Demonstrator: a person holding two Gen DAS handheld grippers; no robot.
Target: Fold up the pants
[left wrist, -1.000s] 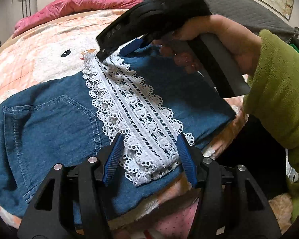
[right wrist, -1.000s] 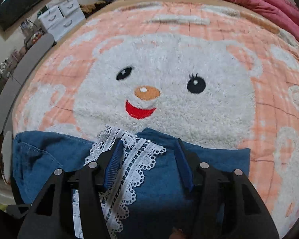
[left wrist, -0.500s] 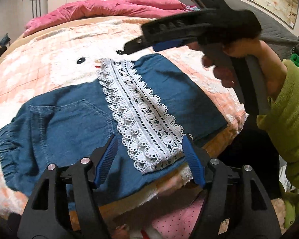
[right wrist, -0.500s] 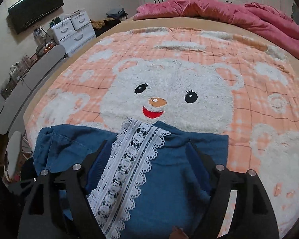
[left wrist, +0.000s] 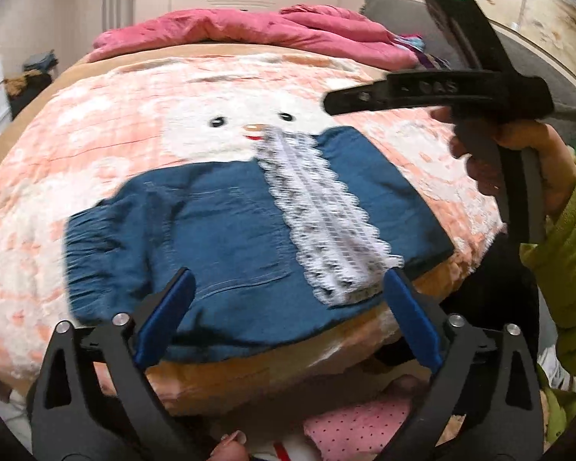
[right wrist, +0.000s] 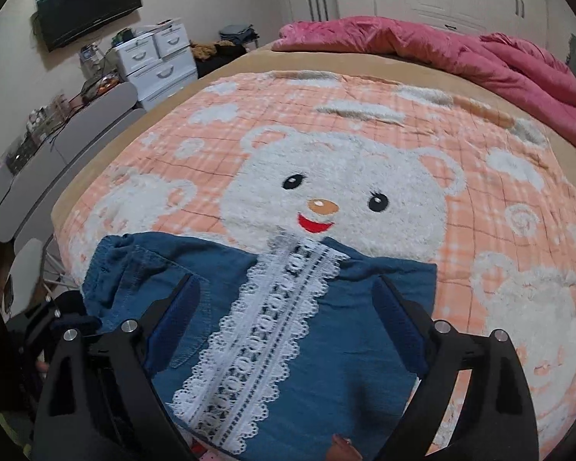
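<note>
The folded denim pants [left wrist: 226, 226] lie flat on the bed's peach bear blanket [right wrist: 364, 146], near the blanket's front edge. A white lace band [left wrist: 326, 215] runs across the top of the fold, from the edge nearest the left tongs up toward the bear's face printed on the blanket.

The left tongs [left wrist: 286, 311] hang above the near edge of the pants with their blue pads spread wide and nothing between them. The lower end of the lace lies just ahead of their right-hand pad, and a stitched pocket on the denim lies ahead of their left-hand pad. The gathered waistband sits well off to the left of these tongs.

The right tongs [right wrist: 288, 326] are also wide open and grip nothing. In their own view they hover over the pants, with the lace band running up through the gap between the two fingers and the bear's red mouth just beyond the far edge of the denim. From the left wrist view, the right tongs [left wrist: 368, 98] are seen side-on, raised clear of the fabric, in a hand [left wrist: 518, 161] with a green sleeve.

A pink duvet [right wrist: 460, 50] is bunched at the far end of the bed, well beyond both tongs. White drawers [right wrist: 161, 61] and a wall television [right wrist: 88, 4] stand far off to the left of the right tongs.
</note>
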